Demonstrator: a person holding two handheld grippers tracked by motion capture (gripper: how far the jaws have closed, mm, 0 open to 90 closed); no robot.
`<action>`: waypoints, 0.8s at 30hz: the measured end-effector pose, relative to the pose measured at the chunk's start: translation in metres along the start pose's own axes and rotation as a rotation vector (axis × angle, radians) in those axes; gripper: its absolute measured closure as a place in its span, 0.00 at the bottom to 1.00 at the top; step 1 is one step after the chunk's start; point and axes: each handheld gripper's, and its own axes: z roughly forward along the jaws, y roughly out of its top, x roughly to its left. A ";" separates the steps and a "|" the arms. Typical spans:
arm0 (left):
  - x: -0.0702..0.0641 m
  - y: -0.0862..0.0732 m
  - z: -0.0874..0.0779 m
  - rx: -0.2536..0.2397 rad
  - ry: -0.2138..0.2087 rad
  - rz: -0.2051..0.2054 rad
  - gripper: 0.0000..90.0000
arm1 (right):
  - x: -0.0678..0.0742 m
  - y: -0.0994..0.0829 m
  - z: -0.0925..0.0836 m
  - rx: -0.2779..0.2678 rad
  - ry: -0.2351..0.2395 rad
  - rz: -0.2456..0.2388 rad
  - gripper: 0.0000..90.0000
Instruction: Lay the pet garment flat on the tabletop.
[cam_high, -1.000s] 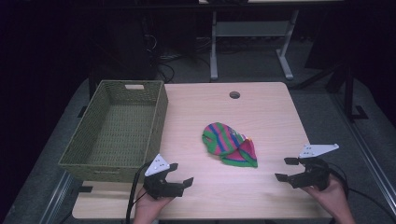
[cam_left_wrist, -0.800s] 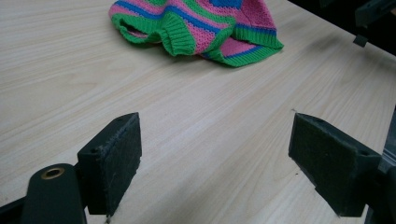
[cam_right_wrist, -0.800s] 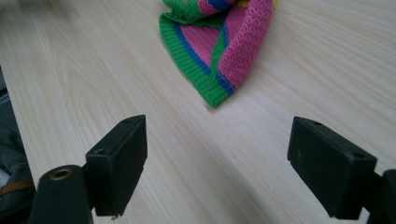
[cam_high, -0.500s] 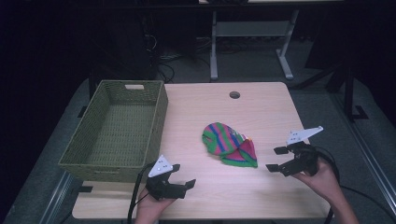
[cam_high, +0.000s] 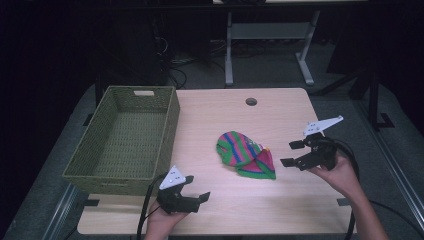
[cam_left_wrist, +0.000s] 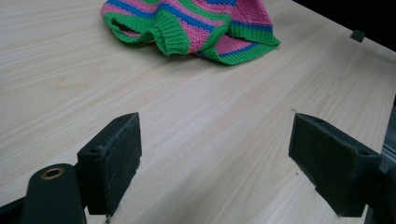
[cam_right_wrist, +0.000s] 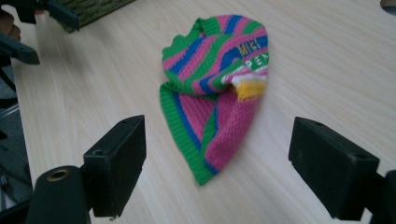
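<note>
A crumpled knit garment (cam_high: 247, 155) striped pink, green and blue lies on the wooden table (cam_high: 220, 115), right of centre. My right gripper (cam_high: 289, 153) hovers just right of it, open, with its jaws pointing at the cloth. In the right gripper view the garment (cam_right_wrist: 215, 84) lies directly ahead between the wide-apart jaws of the right gripper (cam_right_wrist: 217, 158), untouched. My left gripper (cam_high: 202, 201) is open near the table's front edge, left of the garment. The left gripper view shows the garment (cam_left_wrist: 187, 23) farther ahead, with bare wood between the jaws of the left gripper (cam_left_wrist: 215, 154).
A green woven basket (cam_high: 170, 125) stands empty on the table's left side. A round cable hole (cam_high: 251, 101) is near the far edge. The left gripper (cam_right_wrist: 32, 28) and a corner of the basket (cam_right_wrist: 93, 7) appear at the top left of the right gripper view.
My right gripper has risen from the front right of the table and moved forward and left, closer to the garment. The left gripper has barely shifted.
</note>
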 end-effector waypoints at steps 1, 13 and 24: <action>0.001 0.000 0.000 -0.001 0.002 -0.003 0.19 | -0.001 0.003 0.001 -0.004 0.000 0.003 0.21; 0.001 0.000 0.001 0.008 0.007 0.013 0.19 | -0.013 0.041 0.021 0.028 0.050 0.013 0.21; 0.003 0.000 0.000 0.002 0.002 0.001 0.19 | -0.014 0.073 0.047 0.130 0.063 -0.013 0.20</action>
